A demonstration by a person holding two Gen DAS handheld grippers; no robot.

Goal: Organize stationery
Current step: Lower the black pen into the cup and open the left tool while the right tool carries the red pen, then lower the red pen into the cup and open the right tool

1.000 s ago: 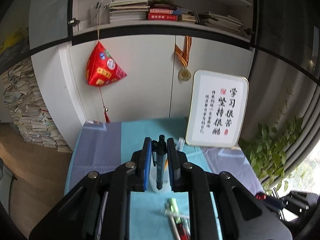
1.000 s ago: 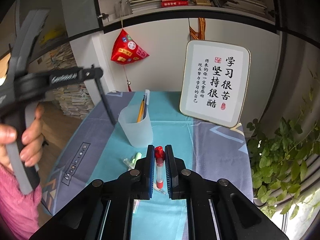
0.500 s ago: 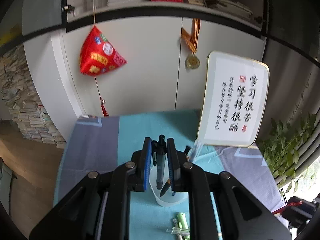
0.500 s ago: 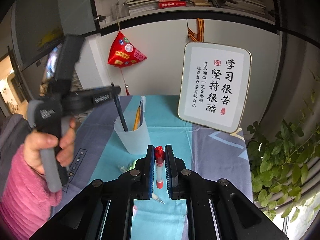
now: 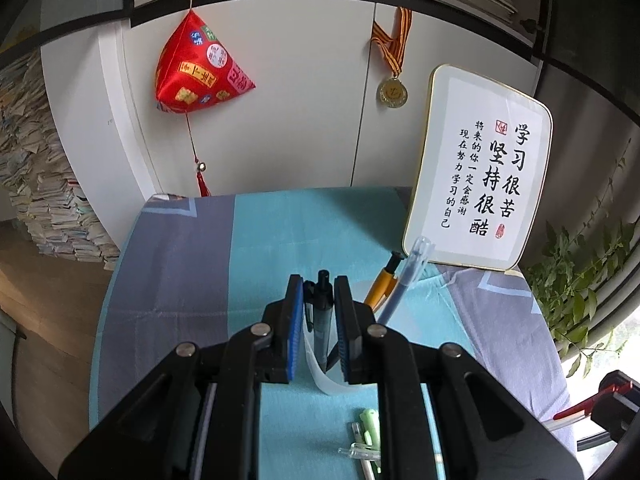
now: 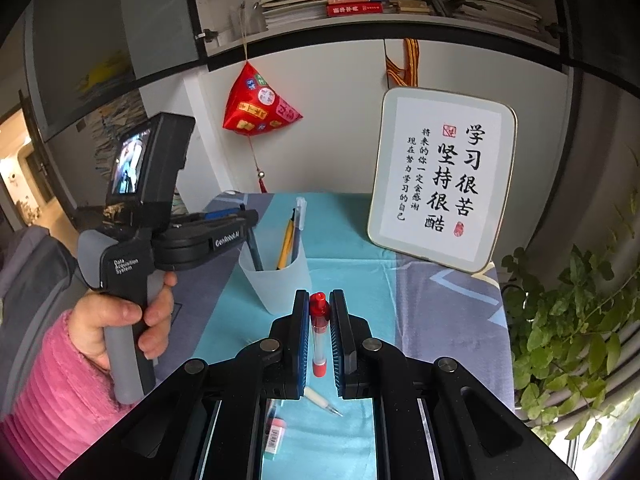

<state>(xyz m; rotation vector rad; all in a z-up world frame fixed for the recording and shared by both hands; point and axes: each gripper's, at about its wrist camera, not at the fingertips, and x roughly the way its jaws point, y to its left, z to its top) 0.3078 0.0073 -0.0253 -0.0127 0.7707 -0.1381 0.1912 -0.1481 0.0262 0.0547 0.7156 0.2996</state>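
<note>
Progress looks partial to me: my left gripper (image 5: 319,312) pinches a black pen (image 5: 322,316) tip-down inside the cup (image 6: 276,272) beside two pens already stowed, my right gripper (image 6: 319,334) clamps a red-capped pen (image 6: 319,332), and strays (image 5: 366,436) lie at 5 o'clock.

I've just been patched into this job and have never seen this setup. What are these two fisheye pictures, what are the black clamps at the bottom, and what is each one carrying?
There is no robot arm here: a person holds a handheld two-finger gripper in each hand, and each carries a camera looking forward along its fingers.

The left wrist view shows the left gripper shut on a black pen, lowered into a frosted cup. A yellow pen and a blue pen already stand in the cup.

The right wrist view shows the right gripper shut on a red-capped pen. It also shows the person's left hand on the other tool's handle.

On the blue tablecloth lie a green highlighter and a few loose pens. A framed calligraphy sign stands behind.
</note>
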